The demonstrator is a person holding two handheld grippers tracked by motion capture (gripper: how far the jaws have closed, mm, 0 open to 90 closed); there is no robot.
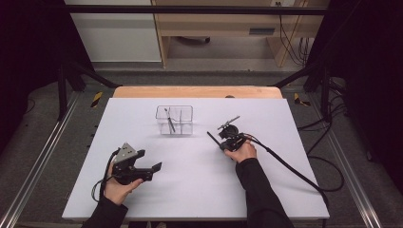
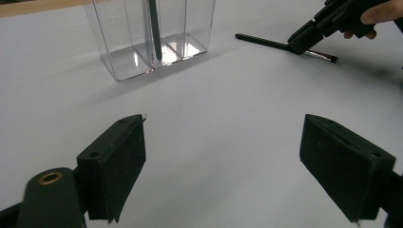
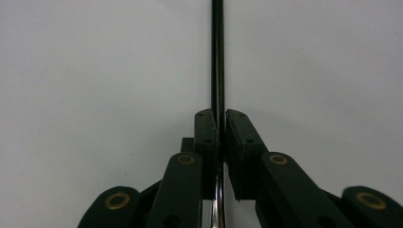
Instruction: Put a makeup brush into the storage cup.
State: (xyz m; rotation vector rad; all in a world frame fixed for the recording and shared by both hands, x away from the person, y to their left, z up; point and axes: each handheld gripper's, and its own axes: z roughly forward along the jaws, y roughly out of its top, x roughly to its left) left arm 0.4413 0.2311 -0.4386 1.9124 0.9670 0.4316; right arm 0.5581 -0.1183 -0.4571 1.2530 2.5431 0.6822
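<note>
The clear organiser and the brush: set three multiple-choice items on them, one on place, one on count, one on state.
1. Where does the clear organiser stand?
A. far middle of the white table
B. beside the left gripper
C. on the floor

2. How many slim tools stand in the organiser?
A. none
B. one
C. four

3. What state are the right gripper fingers in?
A. wide open
B. shut on the black-handled brush
C. shut on nothing

Answers: 1 A, the high view shows it mid-table at the far side. 2 B, a single dark tool stands in one compartment. 3 B, the right gripper view shows both fingers pressing the handle.
</note>
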